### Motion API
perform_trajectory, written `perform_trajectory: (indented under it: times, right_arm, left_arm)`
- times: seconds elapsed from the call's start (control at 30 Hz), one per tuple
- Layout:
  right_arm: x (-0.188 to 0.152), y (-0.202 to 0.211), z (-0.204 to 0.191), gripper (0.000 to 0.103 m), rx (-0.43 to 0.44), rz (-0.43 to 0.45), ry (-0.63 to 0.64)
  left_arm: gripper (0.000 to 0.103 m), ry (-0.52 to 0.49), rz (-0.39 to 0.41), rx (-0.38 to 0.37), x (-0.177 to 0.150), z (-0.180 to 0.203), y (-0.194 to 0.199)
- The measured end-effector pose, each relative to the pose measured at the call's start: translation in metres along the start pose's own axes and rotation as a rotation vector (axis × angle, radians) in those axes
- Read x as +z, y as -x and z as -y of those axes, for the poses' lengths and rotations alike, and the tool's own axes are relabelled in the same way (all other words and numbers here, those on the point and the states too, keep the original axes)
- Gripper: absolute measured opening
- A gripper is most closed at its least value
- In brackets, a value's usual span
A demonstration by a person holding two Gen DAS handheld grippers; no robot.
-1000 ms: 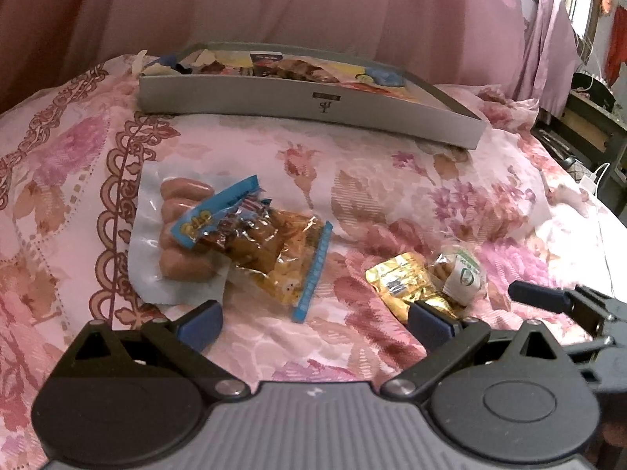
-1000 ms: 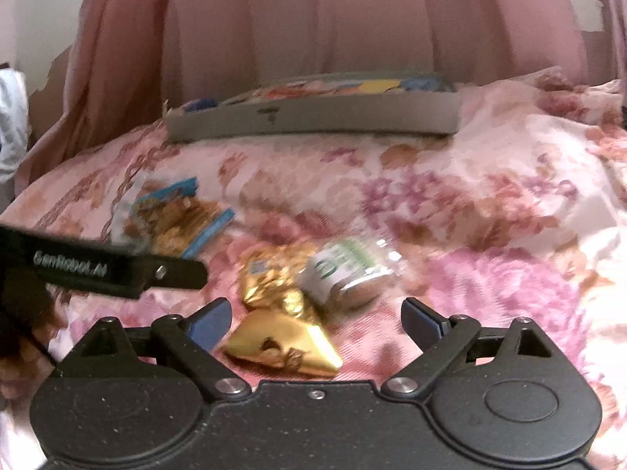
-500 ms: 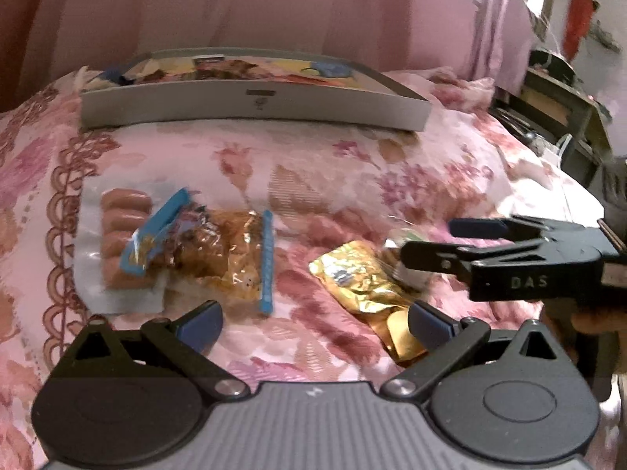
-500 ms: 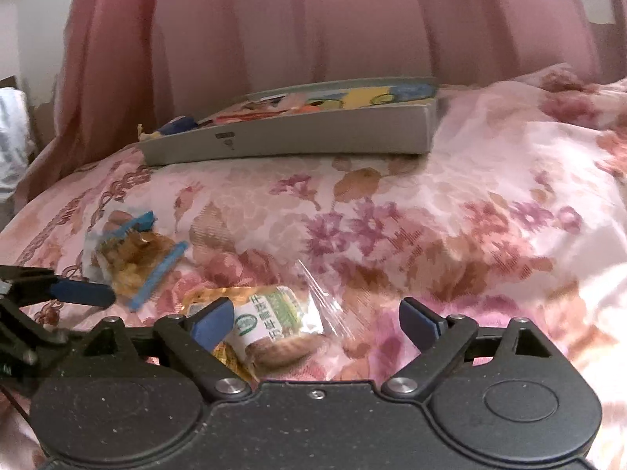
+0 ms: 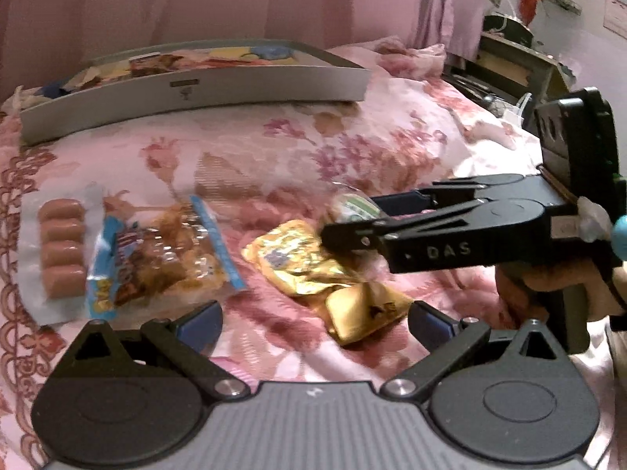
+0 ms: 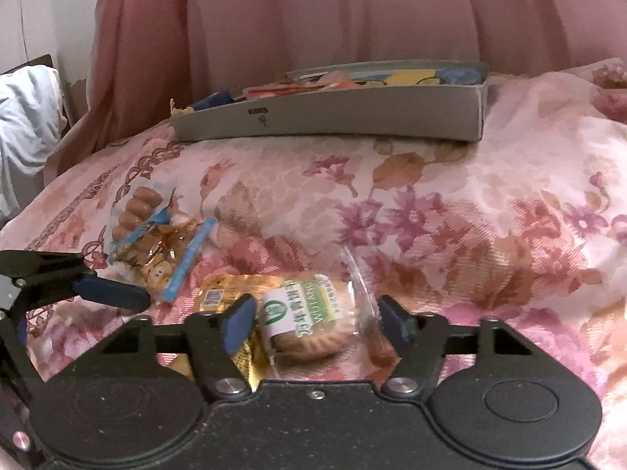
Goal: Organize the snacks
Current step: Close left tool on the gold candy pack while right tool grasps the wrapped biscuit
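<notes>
A round biscuit in a clear wrapper with a green and white label (image 6: 309, 325) lies on the flowered bedspread, half on a gold packet (image 5: 298, 258). My right gripper (image 6: 315, 321) straddles the biscuit and its jaws are closing; the pads sit close on both sides without visibly pressing. In the left wrist view the right gripper (image 5: 352, 213) reaches in from the right over the biscuit (image 5: 352, 205). My left gripper (image 5: 313, 321) stands open and holds nothing, close to a second gold packet (image 5: 364, 309). A blue-edged snack bag (image 5: 156, 258) overlaps a sausage pack (image 5: 60, 248) further left.
A shallow grey box (image 5: 196, 90) with several colourful packets in it lies at the back of the bed, in front of pink curtains. Furniture with clutter (image 5: 509, 51) stands beyond the bed's right side. A hand (image 5: 548, 286) holds the right gripper's grip.
The right gripper slid in over the biscuit and its jaws narrowed around it. The left gripper swung its view rightward; the snacks now sit further left in it.
</notes>
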State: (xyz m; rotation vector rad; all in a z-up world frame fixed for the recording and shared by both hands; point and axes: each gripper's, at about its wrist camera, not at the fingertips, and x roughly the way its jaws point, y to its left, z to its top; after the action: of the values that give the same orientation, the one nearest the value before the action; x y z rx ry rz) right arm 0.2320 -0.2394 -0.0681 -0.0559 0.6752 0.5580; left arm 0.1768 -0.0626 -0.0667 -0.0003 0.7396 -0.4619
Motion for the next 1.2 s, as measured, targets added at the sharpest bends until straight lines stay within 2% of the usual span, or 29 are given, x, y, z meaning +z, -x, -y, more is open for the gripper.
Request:
perform_trajectory:
  times: [0.17, 0.27, 0.33, 0.53, 0.67, 0.77, 1.03, 1.2]
  right_arm:
    - [0.001, 0.005, 0.006, 0.058, -0.037, 0.003, 0.012]
    - [0.003, 0.008, 0.014, 0.058, -0.068, 0.010, -0.001]
    - [0.004, 0.009, 0.021, 0.058, -0.086, 0.015, -0.019]
    - [0.006, 0.013, 0.036, 0.058, -0.098, 0.020, -0.056]
    - [0.006, 0.016, 0.039, 0.058, -0.100, 0.024, -0.063]
    - [0.006, 0.019, 0.041, 0.058, -0.102, 0.026, -0.064]
    - [0.007, 0.023, 0.050, 0.058, -0.111, 0.033, -0.086]
    - [0.007, 0.025, 0.052, 0.058, -0.108, 0.032, -0.093]
  left_arm:
    - [0.102, -0.028, -0.009, -0.032, 0.001, 0.014, -0.004]
    - [0.102, -0.023, -0.020, 0.003, 0.005, 0.021, -0.010]
    - [0.102, 0.015, -0.023, 0.024, 0.010, 0.022, -0.013]
    - [0.102, 0.067, -0.027, 0.096, 0.020, 0.031, -0.026]
    - [0.102, 0.051, -0.029, 0.082, 0.021, 0.040, -0.028]
    - [0.100, 0.042, -0.062, 0.065, 0.018, 0.047, -0.034]
    - [0.094, 0.019, -0.082, 0.160, 0.024, 0.051, -0.047]
    - [0.089, 0.007, -0.081, 0.184, 0.026, 0.050, -0.049]
